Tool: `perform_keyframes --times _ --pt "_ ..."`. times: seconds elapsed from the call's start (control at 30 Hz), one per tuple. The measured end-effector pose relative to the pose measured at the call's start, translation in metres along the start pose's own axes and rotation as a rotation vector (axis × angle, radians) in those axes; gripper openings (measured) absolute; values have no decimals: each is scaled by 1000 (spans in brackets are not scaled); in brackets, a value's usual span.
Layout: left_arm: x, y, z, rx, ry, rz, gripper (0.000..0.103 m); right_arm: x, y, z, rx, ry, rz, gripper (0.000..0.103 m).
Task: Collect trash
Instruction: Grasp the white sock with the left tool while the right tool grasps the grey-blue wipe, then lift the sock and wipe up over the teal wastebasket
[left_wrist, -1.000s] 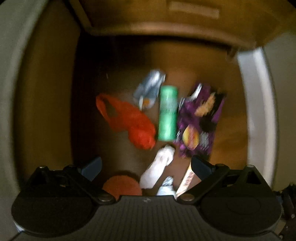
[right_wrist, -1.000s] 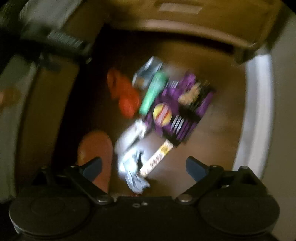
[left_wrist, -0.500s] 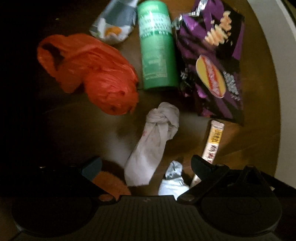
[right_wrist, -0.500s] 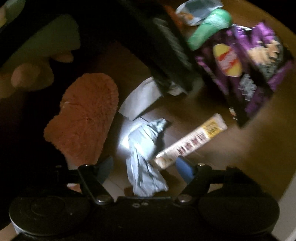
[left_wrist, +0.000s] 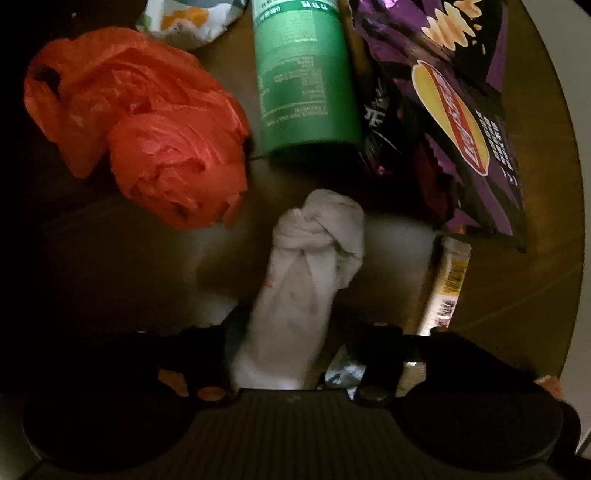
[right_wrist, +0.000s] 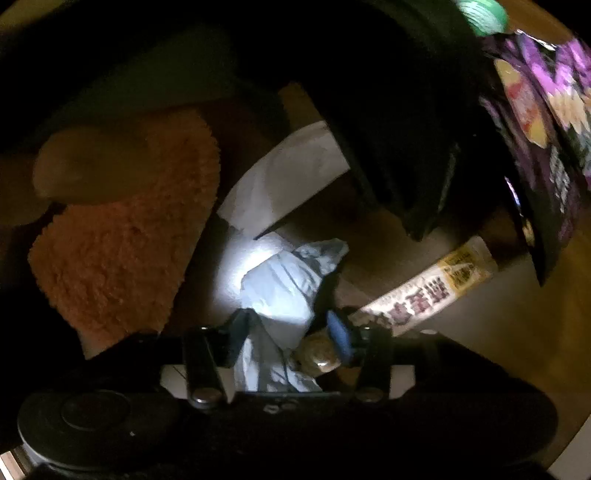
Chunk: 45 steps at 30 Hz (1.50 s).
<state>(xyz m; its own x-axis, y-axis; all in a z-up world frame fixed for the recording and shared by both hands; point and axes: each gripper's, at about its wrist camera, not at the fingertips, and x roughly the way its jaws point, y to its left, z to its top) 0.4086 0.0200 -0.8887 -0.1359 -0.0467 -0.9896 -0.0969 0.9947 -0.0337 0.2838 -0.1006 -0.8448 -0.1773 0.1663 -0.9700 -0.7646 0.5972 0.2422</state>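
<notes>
On dark wooden table (left_wrist: 524, 295), near edge: we see left gripper (left_wrist: 291, 343) pointing down, jaws closing, knotted white sock (left_wrist: 310, 266) lying between fingers, knot on far side. Pads look against sock's sides; firm clamp we cannot tell. Right gripper (right_wrist: 288, 332) just right of it, jaws closing around crumpled pale wrapper (right_wrist: 284, 284). Snack stick (right_wrist: 428, 291) touches its right finger.
</notes>
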Motion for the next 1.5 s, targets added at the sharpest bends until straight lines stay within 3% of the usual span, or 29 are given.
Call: perform_keyframes --times 0.07,0.2,0.4,0.53,0.7,1.0,1.23,1.5 --pt "-2 0 0 0 2 -7 28 -2 3 3 13 -3 3 32" --pt "-18 4 1 -2 -5 27 13 -12 -1 5 83 -19 20 29" --pt "-66 14 1 -63 -16 3 12 -59 -18 -3 204 -53 27 27" --pt "-115 17 1 -89 -39 -4 12 -112 -24 -9 261 -92 10 27" --pt "-200 14 -4 -90 -77 -16 12 -193 -28 -8 335 -182 -22 27" --pt "-371 19 -7 -93 -203 -12 12 -380 -36 19 409 -376 -70 27" --pt "-502 22 -8 -94 -340 6 12 -500 -26 46 407 -525 -112 27" --pt "-644 23 -2 -112 -533 -24 13 -628 -16 76 378 -699 -157 27"
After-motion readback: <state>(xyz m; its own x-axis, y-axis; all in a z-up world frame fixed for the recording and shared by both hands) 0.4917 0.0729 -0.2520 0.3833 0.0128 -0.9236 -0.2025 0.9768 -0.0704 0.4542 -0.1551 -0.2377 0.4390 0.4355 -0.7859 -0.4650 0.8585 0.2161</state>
